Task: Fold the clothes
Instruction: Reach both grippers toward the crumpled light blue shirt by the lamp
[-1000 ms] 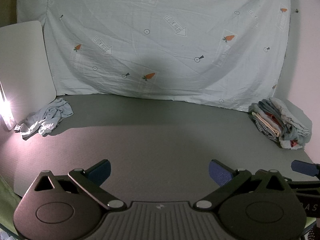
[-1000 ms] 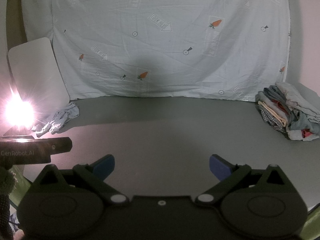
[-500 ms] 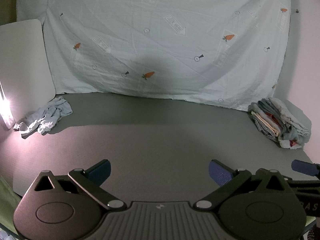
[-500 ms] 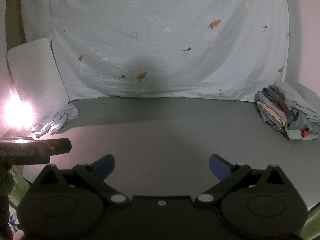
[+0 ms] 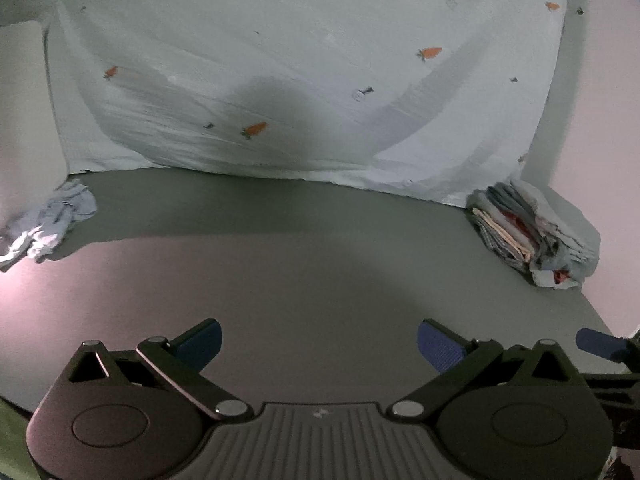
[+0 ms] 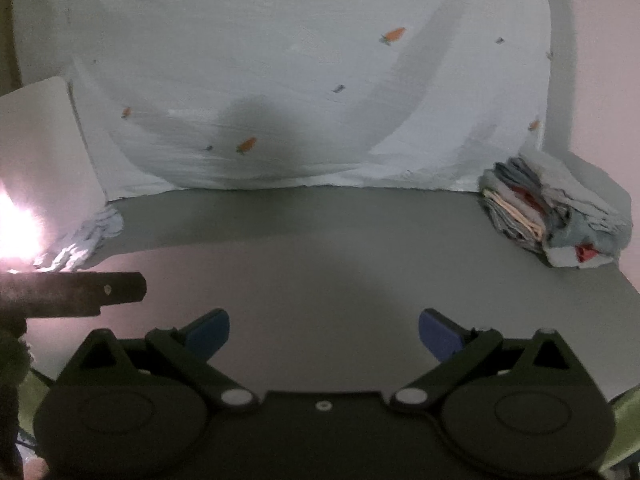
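Note:
A crumpled pale blue garment [image 5: 48, 224] lies at the far left of the grey table [image 5: 312, 272]; the right wrist view shows the same garment [image 6: 86, 240] beside a bright glare. A stack of folded clothes [image 5: 532, 232] sits at the far right, and in the right wrist view the stack [image 6: 556, 220] is at the same corner. My left gripper [image 5: 318, 344] is open over the table's near edge, holding nothing. My right gripper [image 6: 324, 334] is open too, with nothing between its blue pads. Both are far from the clothes.
A pale sheet with carrot prints [image 5: 300, 80] hangs behind the table. A white board [image 6: 36, 148] leans at the left. The other gripper's body [image 6: 76, 294] juts in at the left of the right wrist view. A pink wall [image 5: 600, 140] closes the right side.
Both views have shifted and blurred: the cameras moved, and the garment and the stack sit a little lower and further left in frame. Both grippers stay open and empty.

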A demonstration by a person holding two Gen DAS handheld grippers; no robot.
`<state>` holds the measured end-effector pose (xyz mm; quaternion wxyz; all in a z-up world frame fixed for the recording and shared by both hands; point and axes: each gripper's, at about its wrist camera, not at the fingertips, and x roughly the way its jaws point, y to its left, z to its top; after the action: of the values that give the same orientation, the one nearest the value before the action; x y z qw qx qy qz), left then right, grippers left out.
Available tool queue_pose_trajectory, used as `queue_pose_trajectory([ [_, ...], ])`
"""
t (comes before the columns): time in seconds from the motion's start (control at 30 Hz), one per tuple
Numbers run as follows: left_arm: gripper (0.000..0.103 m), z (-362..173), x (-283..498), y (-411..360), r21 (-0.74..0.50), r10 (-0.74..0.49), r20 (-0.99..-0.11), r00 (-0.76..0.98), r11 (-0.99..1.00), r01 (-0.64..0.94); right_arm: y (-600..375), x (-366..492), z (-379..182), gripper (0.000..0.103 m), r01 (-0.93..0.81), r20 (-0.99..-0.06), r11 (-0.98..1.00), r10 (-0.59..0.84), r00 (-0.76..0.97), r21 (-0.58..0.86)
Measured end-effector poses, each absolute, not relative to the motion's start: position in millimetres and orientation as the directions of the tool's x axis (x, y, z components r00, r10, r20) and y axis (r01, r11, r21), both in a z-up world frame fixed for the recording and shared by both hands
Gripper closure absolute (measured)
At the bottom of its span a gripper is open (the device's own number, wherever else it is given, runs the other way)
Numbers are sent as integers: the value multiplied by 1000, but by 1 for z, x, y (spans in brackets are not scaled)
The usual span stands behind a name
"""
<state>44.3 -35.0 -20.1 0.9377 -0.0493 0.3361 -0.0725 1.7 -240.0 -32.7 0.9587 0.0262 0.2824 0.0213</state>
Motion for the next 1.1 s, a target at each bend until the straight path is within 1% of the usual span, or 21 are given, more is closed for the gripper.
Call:
queue_pose_trajectory([
  [0.13,0,-26,79,-48,-188,-195,-671,715,978,90,-261,26,-40,0,-21,-551,995,71,831,97],
  [0.2,0,-28,97,-54,-212,-208,-694,689,974,81,-275,47,-43,0,-31,-576,990,105,811,137],
  [0.3,0,-43,131,-40,-408,-315,-752,579,912,-33,-290,90,-46,0,-74,-627,976,187,756,203],
  [0.37,0,-60,151,-27,-516,-387,-770,507,845,-138,-290,113,-49,0,-117,-644,973,218,733,197],
  [0.43,0,-77,164,-18,-538,-389,-789,476,811,-230,-286,135,-56,0,-177,-669,966,257,697,186],
  [0.5,0,-89,173,-9,-524,-364,-813,455,798,-298,-279,157,-68,0,-232,-700,955,294,651,185],
  [0.6,1,-102,180,10,-495,-322,-840,437,785,-374,-263,186,-86,1,-267,-757,949,296,582,166],
  [0.7,2,-107,181,47,-473,-263,-849,458,765,-438,-236,211,-95,3,-337,-785,931,314,534,142],
  [0.73,2,-109,186,65,-447,-228,-856,465,779,-441,-224,218,-96,5,-365,-787,923,314,531,121],
  [0.9,10,-121,222,157,-283,-37,-871,489,852,-440,-148,257,-97,19,-462,-786,885,329,523,62],
  [0.93,11,-123,229,175,-249,1,-869,494,863,-440,-128,265,-97,24,-470,-786,881,329,524,55],
  [1.0,16,-127,244,212,-179,77,-861,503,879,-441,-82,282,-98,29,-473,-786,880,320,529,40],
  [1.07,19,-132,258,249,-108,152,-845,512,890,-443,-30,294,-102,42,-469,-782,883,299,547,10],
  [1.1,23,-134,265,268,-72,189,-835,516,893,-445,-5,299,-105,46,-472,-777,881,293,557,-6],
])
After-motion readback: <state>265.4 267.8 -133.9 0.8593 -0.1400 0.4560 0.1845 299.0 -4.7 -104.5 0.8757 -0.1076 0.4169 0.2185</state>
